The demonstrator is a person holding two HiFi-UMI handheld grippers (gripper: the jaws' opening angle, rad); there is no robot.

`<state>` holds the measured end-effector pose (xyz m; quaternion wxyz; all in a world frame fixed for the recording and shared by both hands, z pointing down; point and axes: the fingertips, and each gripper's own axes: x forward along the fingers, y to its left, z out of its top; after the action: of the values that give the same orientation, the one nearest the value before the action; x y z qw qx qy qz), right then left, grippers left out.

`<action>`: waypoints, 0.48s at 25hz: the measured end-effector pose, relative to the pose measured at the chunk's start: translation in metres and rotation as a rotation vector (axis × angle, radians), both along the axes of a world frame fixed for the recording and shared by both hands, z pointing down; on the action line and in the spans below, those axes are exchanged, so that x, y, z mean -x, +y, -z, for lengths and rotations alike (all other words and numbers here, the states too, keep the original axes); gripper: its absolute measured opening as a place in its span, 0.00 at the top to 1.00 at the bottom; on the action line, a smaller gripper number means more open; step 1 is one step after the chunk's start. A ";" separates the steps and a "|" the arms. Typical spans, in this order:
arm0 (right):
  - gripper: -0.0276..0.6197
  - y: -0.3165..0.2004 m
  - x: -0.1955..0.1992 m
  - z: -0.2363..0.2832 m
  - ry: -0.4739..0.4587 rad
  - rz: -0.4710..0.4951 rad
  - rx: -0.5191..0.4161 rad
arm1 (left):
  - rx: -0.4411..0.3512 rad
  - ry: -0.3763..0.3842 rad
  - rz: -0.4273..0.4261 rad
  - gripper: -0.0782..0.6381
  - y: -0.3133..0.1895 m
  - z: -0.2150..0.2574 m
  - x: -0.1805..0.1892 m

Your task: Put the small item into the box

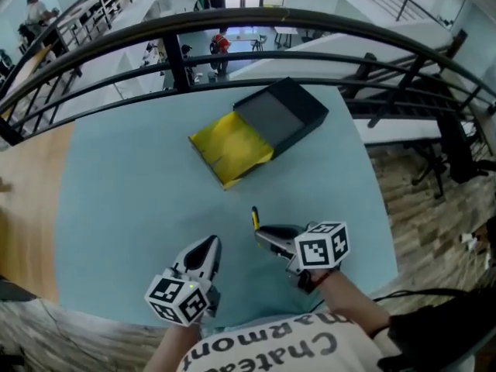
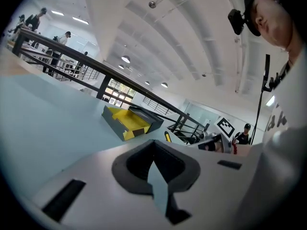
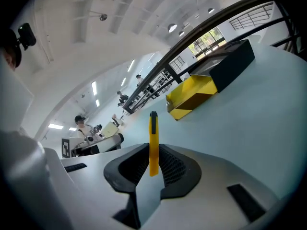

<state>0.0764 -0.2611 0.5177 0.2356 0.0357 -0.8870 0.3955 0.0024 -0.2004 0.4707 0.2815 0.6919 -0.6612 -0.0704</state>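
Note:
On the pale table lies a box: a yellow tray slid part way out of its black sleeve, open side up. My right gripper hovers near the front, shut on a thin yellow item with a black tip. In the right gripper view the yellow item stands upright between the pads, with the box ahead to the right. My left gripper sits at the front left, shut and holding nothing. In the left gripper view the box lies ahead.
A dark curved railing runs just past the table's far edge, with an open hall below. Wooden flooring and black stands lie beyond the right edge. The person's torso is at the near edge.

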 end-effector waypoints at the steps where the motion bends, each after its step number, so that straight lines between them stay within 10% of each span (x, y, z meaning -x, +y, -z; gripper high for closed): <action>1: 0.83 -0.001 0.001 -0.002 -0.002 0.004 0.006 | 0.007 -0.008 -0.004 0.89 0.000 0.000 -0.002; 12: 0.83 -0.004 0.043 -0.019 -0.008 -0.034 0.064 | 0.036 -0.063 -0.058 0.89 -0.014 -0.001 0.033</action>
<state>0.0334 -0.2654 0.5363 0.2264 0.0417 -0.8740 0.4278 -0.0305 -0.2144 0.4718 0.2747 0.7074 -0.6506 -0.0284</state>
